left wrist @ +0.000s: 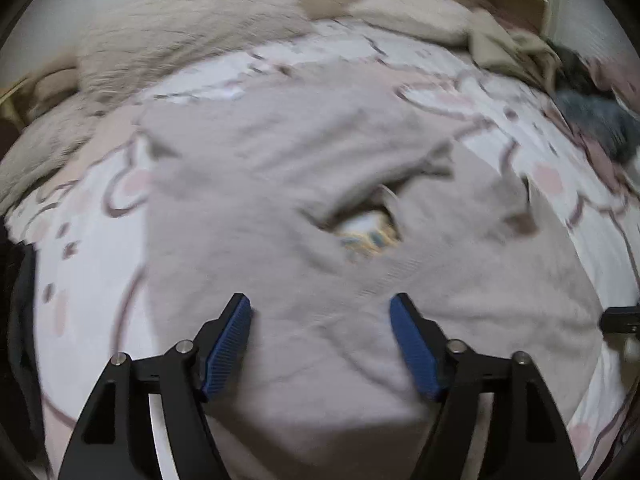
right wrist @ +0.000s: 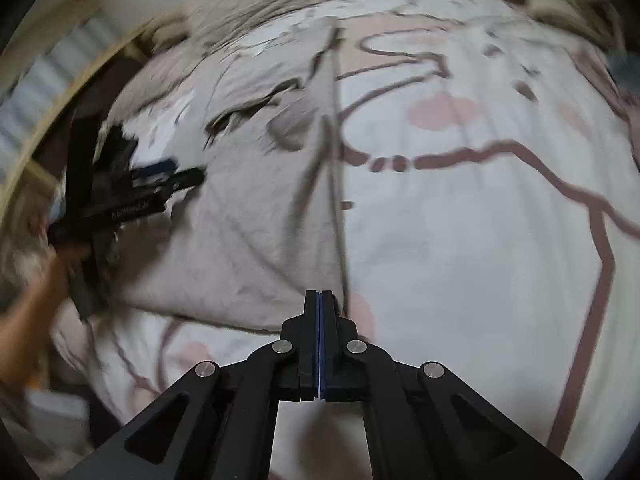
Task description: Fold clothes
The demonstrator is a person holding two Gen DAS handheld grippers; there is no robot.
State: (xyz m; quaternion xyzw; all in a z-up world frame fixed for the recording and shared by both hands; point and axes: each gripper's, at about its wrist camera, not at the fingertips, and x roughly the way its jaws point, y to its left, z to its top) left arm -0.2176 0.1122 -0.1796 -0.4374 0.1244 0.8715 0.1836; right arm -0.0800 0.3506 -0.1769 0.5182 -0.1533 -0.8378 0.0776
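Left wrist view: left gripper (left wrist: 320, 312) hangs jaws apart and empty over the grey garment (left wrist: 280, 184) spread on the patterned bedsheet (left wrist: 560, 184), right gripper (right wrist: 320, 300) pinched closed on nothing at its edge, so a fold started now likely drags one side and bunches it.

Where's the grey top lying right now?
The grey top lies spread on the patterned bedsheet, filling the middle of the left wrist view beneath the open left hand-held gripper. In the right wrist view it lies left of centre.
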